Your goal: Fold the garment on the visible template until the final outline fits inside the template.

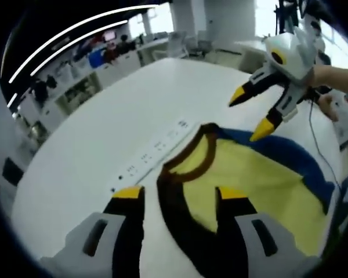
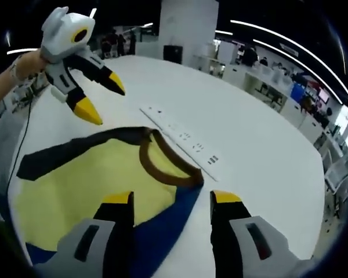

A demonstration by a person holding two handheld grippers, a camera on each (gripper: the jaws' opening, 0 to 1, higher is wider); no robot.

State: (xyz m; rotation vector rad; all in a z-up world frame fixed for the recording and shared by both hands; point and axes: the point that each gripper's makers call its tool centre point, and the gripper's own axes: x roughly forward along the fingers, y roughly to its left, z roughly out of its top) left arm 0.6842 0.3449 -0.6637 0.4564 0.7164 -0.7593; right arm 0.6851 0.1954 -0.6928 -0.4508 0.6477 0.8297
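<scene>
- Left gripper view: left gripper (image 1: 180, 197), jaws apart, hovers over yellow shirt (image 1: 249, 174) lying on white table (image 1: 104, 133).
- Right gripper (image 1: 256, 113), jaws spread, hangs above the shirt's far edge.

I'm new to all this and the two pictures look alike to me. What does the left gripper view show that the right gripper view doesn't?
Left gripper view: the right gripper held open above the shirt by a hand. Right gripper view: the left gripper, also open, and a pillar behind the table. Both share the yellow shirt with its brown collar, lying on the white table with its strip of sockets.
</scene>
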